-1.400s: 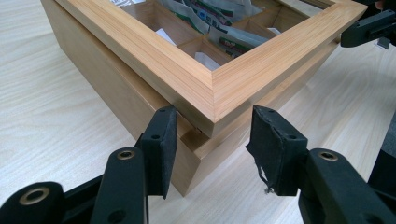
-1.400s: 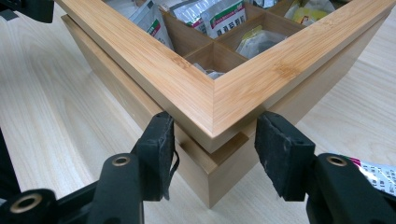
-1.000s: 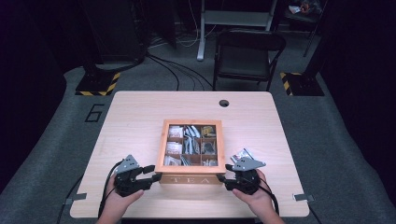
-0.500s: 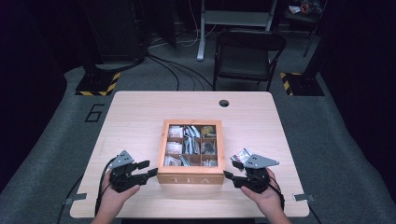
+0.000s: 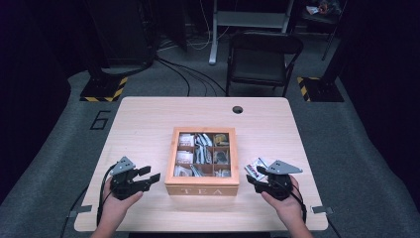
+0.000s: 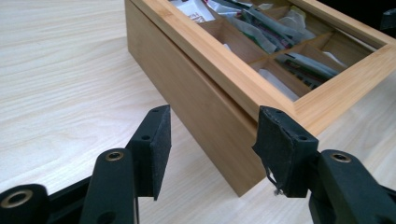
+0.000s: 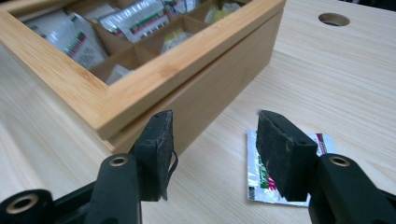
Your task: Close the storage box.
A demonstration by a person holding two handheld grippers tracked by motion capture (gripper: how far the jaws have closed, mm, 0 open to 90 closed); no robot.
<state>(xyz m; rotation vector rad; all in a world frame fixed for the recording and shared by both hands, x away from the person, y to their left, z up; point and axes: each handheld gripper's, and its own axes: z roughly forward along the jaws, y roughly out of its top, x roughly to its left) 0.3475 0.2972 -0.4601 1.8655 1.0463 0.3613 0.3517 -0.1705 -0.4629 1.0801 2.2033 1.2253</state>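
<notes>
- While nothing is pinched, the left hand-held gripper (image 5: 148, 174) and right hand-held gripper (image 5: 257, 177) are held spread near the tabletop's (image 5: 148, 124) front edge; the left jaws have just been opening.
- Between them, the tea box (image 5: 202, 187) is set mid-tabletop, closed.
- Beside its right wall a tea sachet (image 7: 266, 179) lies flat; it could be skidded away if pinched shallowly.

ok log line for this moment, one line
left gripper: open, beside tea box | right gripper: open, over tea packet | nothing held
</notes>
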